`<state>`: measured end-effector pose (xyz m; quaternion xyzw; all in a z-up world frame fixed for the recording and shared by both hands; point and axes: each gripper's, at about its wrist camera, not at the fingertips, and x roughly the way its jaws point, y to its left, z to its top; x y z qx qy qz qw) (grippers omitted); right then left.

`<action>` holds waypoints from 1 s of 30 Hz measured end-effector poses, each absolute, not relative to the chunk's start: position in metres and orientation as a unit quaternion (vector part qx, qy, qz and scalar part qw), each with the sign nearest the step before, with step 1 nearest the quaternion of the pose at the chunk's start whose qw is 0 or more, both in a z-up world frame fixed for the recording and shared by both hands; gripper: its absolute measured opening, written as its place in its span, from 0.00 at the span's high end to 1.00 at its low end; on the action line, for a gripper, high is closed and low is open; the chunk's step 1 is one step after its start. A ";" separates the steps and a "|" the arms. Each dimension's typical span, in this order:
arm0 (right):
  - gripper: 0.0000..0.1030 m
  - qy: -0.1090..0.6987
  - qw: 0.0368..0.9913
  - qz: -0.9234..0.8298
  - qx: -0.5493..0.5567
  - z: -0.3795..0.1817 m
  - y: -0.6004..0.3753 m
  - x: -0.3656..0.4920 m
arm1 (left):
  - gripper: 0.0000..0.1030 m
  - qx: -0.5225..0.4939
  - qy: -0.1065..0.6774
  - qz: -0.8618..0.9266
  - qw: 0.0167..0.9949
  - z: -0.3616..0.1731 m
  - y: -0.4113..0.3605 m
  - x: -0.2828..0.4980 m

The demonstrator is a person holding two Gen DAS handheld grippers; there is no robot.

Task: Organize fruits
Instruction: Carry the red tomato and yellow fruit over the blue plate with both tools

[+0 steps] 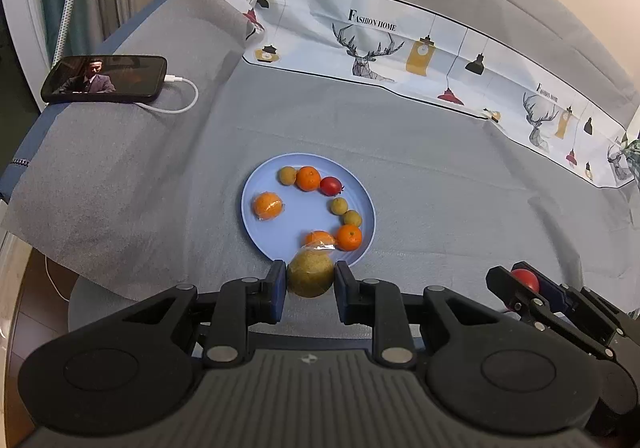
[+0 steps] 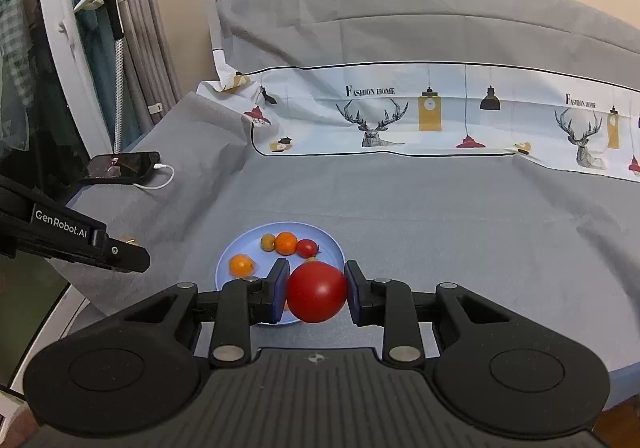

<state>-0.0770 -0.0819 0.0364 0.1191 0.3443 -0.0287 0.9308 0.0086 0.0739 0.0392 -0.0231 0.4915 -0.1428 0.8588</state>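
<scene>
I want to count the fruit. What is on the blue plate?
On the plate: four oranges, three small brown fruits and one tomato. The left tool's pear covers the plate's near edge.

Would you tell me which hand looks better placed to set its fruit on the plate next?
Probably left: its tongs hold the pear at the plate's near rim.

"FASHION HOME" stands in dark print on the white band (image 2: 400, 108) far beyond the jaws, above each drawn deer, twice in both views. "GenRobot.AI" stands in white on the black left gripper (image 2: 72, 232), left of the right jaws.
</scene>
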 end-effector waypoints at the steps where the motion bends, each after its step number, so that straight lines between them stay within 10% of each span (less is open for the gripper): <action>1: 0.70 0.345 0.931 -0.028 0.118 0.036 -0.081 -0.076 | 0.73 -0.022 0.491 -0.143 0.859 0.039 0.074 0.009; 30: 0.70 0.396 0.912 0.003 0.109 -0.015 -0.081 0.005 | 0.73 0.004 0.547 -0.126 0.828 -0.018 0.054 0.087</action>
